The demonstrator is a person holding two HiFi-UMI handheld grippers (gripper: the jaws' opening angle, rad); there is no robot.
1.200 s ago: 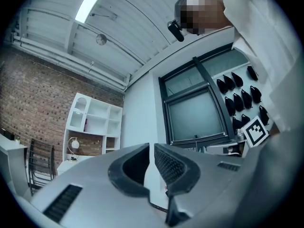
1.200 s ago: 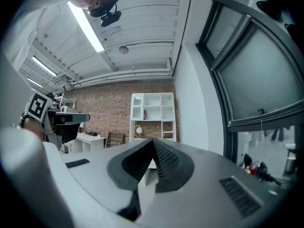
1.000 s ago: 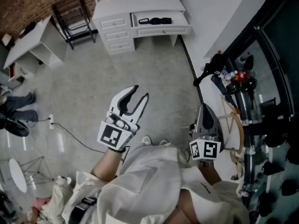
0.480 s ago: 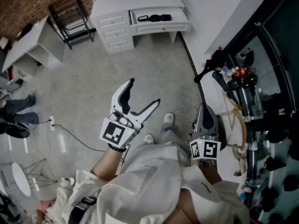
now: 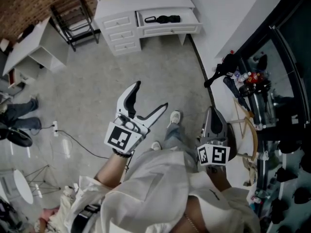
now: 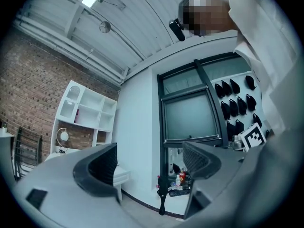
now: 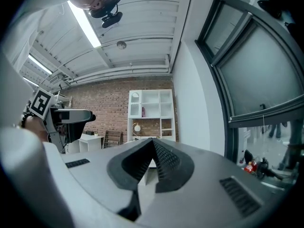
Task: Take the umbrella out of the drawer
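Concrete floor [image 5: 73, 96] underfoot: left gripper [image 5: 151, 95] empty, jaws just spread wide, right gripper [image 5: 212, 113] closed on nothing, umbrella [image 5: 163, 19] far off in open drawer [image 5: 170, 29] at desk's [image 5: 146, 3] right end; best walk close, then grasp mid-shaft.

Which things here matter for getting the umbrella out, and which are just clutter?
For the job: umbrella, open drawer, left hand-held gripper, jaws just opened, empty; right hand-held gripper, shut.
Lying about: black rack, white side table, small bottles.
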